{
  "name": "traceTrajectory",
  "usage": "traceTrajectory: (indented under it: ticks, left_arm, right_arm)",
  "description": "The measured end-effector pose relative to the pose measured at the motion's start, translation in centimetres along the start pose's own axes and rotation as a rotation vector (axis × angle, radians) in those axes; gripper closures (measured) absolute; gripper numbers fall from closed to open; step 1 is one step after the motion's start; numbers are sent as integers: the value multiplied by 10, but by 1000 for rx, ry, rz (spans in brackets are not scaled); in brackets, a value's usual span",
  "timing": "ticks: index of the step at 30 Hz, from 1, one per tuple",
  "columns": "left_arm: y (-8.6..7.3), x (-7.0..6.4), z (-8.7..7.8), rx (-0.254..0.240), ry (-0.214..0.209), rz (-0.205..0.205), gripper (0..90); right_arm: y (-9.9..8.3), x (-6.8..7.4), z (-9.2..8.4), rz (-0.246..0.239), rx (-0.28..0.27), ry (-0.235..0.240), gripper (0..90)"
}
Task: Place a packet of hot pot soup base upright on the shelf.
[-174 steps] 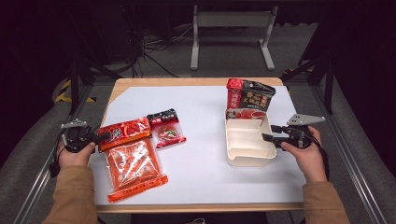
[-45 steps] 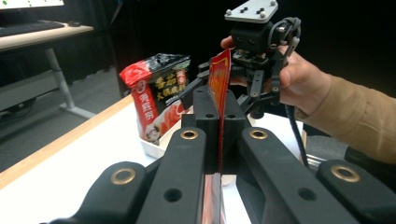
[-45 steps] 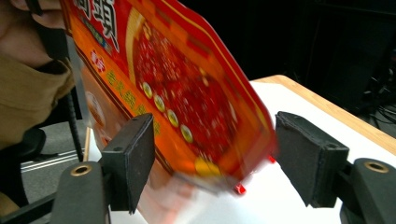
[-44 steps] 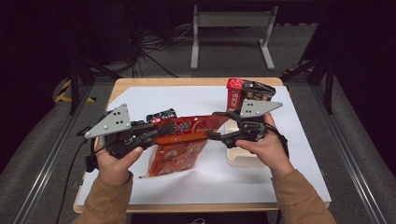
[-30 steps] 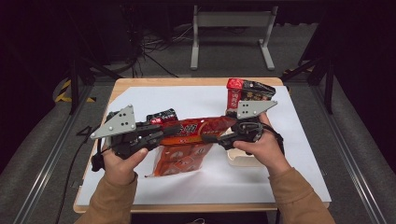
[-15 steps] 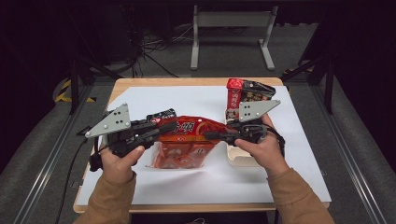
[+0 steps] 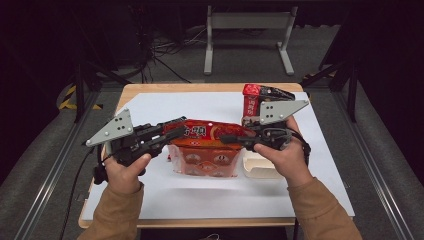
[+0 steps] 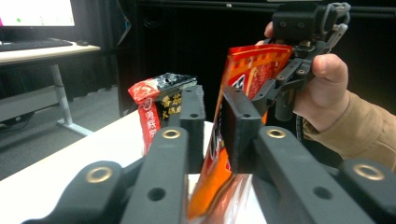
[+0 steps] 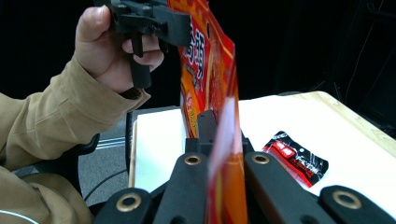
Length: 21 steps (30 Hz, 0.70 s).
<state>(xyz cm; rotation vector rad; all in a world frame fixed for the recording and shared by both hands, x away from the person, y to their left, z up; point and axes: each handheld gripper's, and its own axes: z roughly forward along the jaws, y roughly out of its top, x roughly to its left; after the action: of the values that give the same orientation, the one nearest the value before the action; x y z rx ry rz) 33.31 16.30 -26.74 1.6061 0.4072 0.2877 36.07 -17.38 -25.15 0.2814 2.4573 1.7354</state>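
Light falls from above onto the counter (image 7: 320,165), whose white sheet (image 7: 200,190) is bright and evenly lit; the room around the counter sinks into near black. Soft shadows lie on the sheet under the red pouch (image 7: 207,150); mild glare shows on the pouch's glossy film. In both gripper views the near black jaws are soft and out of focus; a monitor (image 8: 35,11) beyond the counter is blown out; the high view is slightly grainy.

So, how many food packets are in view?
3: a large orange-red plastic bag held up mid-table; a red-and-black packet standing at the far right; a small black-and-red sachet lying flat nearby. More may be hidden.
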Motion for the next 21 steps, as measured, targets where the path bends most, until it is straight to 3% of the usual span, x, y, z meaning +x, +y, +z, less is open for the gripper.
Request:
traceTrajectory:
  ticks: [9,13,21]
  left_arm:
    - [-2,11,-9,-19,41,-36,621]
    - [-3,15,-12,-12,88,-32,541]
    - [-5,21,-14,8,120,-13,464]
  right_arm:
    - [17,0,-13,-16,-24,-36,897]
    - [26,-1,-22,-23,-27,-62,897]
    - [37,-4,-41,-31,-34,-107,897]
